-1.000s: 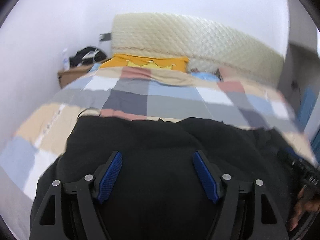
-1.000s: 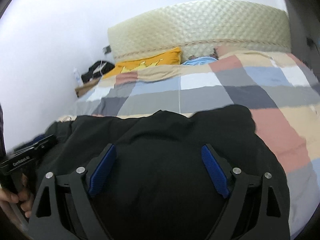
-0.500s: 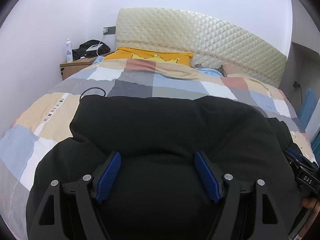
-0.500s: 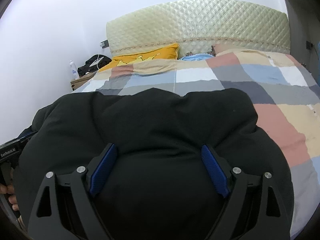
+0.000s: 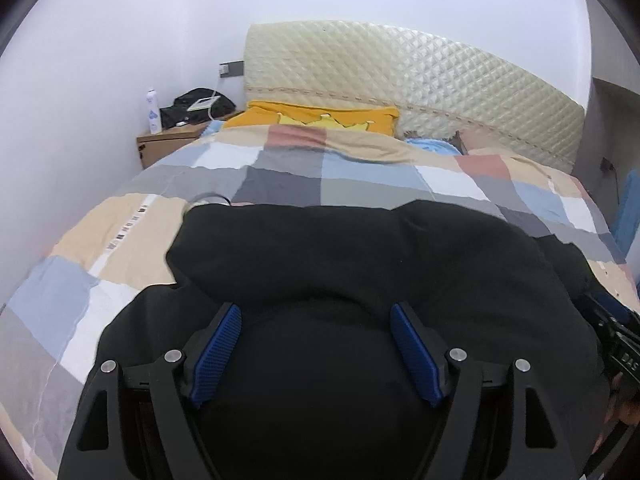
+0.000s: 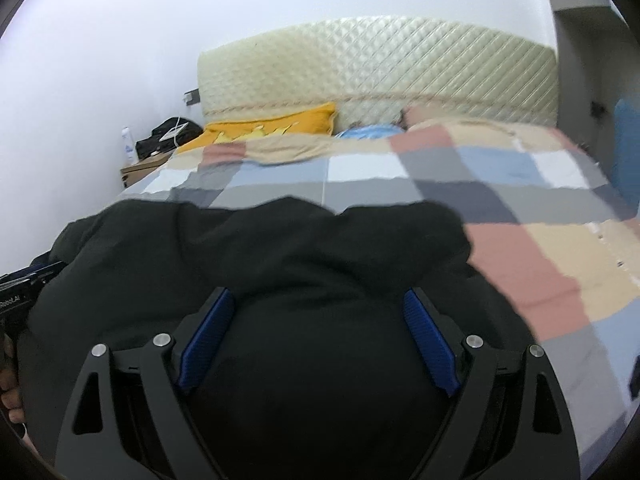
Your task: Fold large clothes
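Observation:
A large black garment [image 5: 360,264] lies across the near part of a bed, folded over on itself, with a doubled layer toward the far side. It also fills the lower part of the right wrist view [image 6: 280,264]. My left gripper [image 5: 316,350] is open, its blue pads spread just above the black cloth near its left part. My right gripper [image 6: 318,340] is open too, above the cloth's right part. Neither holds anything. Each gripper shows at the edge of the other's view: the right one [image 5: 616,344], the left one [image 6: 20,296].
The bed has a checked quilt [image 5: 360,176] in beige, blue, grey and pink, a yellow pillow [image 5: 320,118] and a padded cream headboard [image 5: 420,80]. A wooden nightstand [image 5: 168,144] with a bottle and a black bag stands at the far left by the white wall.
The garment's folded layer has settled flat on the bed. Both grippers, open throughout, have drawn back and tipped slightly over the cloth; more quilt shows beyond it than half a second ago.

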The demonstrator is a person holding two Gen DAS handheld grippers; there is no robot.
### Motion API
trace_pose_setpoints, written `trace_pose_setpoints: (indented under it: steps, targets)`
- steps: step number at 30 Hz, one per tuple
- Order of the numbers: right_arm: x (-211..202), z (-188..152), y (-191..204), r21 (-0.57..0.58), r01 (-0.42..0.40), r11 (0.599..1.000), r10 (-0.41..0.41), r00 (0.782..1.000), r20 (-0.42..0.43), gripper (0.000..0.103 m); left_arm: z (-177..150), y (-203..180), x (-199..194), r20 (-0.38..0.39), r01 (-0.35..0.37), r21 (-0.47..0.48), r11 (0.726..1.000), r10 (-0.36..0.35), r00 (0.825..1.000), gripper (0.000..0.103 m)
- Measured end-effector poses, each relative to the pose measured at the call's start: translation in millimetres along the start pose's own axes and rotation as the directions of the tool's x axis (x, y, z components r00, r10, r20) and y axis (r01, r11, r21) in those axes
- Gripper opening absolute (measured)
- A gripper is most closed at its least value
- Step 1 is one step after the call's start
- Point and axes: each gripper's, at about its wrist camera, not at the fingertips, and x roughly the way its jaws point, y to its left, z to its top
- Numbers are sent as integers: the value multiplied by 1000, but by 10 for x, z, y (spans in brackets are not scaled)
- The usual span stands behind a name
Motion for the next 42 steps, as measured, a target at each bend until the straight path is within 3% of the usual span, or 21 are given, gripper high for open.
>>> trace_pose_setpoints:
  steps: [6,9,13,18,22,25,30,37,42]
  targets:
    - [-470,215,-170,104,-11,994,8,1000,28,87,59,-54,-438,45,27,-16,999,-27,999,77]
    - [-932,295,-214,133,-22,991,17,999,45,87,160,-117,-894,105,-33,-4,999,33,994,77]
    - [-1615,427,-148,94,-26,995,15,993,114,87,281,-221,-1516,138,3,-7,1000,-2,990,77]
    - [-2513,525,-37,86,-60,995,35,965,262,87,378,-488,-2300,221,-36,93,995,14,975,77]
    - [-3036,599,135,34,-72,997,58,948,314,87,348,-585,-2749,233,3,119,993,-31,972,77]
    - [-3335,611,241,9,-86,996,78,935,346,88,288,-627,-2987,234,-25,128,992,-6,972,77]
    - [-3639,511,405,-7,-113,994,108,923,370,92,105,-614,-3277,237,7,131,991,-38,971,81]
    - [-3777,203,463,29,-112,993,96,935,342,93,-85,-522,-3478,238,-28,98,995,4,971,81]
    - [-3898,131,419,42,-82,996,62,936,347,94,-202,-452,-3481,208,-12,83,996,-6,978,81]
